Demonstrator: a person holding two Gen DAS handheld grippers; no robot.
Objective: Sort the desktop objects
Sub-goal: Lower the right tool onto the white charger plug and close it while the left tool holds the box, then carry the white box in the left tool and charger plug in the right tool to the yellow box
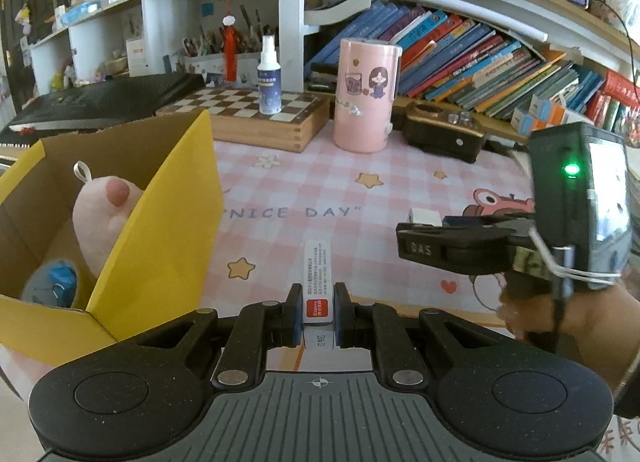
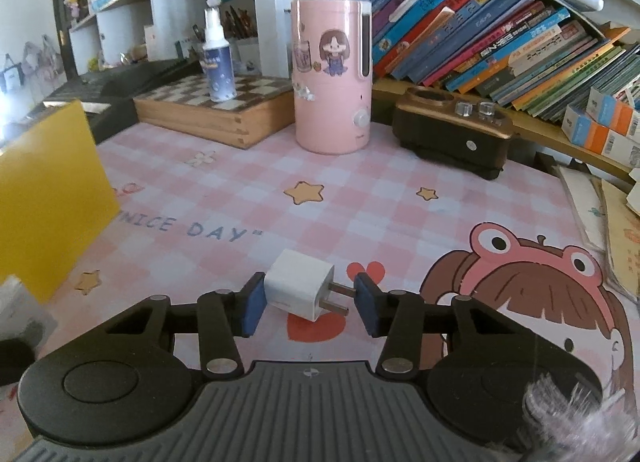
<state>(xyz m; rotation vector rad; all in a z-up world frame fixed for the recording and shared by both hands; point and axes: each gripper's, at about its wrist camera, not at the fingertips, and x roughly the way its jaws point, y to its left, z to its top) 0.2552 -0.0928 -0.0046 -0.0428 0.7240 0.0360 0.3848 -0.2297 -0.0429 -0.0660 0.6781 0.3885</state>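
My left gripper (image 1: 316, 312) is shut on a small white staple box (image 1: 318, 282) with a red label, held above the pink mat. To its left stands an open yellow cardboard box (image 1: 160, 230) holding a pink plush toy (image 1: 102, 218) and a blue item (image 1: 54, 286). My right gripper (image 2: 310, 302) is open around a white plug charger (image 2: 300, 288) lying on the mat, its prongs pointing at the right finger. The right gripper also shows in the left wrist view (image 1: 424, 240), with the charger (image 1: 424, 216) just behind it.
A pink humidifier (image 2: 332, 78), a wooden chessboard box (image 2: 216, 106) with a spray bottle (image 2: 216, 58) on it, and a black-and-gold device (image 2: 452, 126) stand at the back. Leaning books (image 2: 500, 38) fill the shelf behind. Papers (image 2: 600, 214) lie at the right edge.
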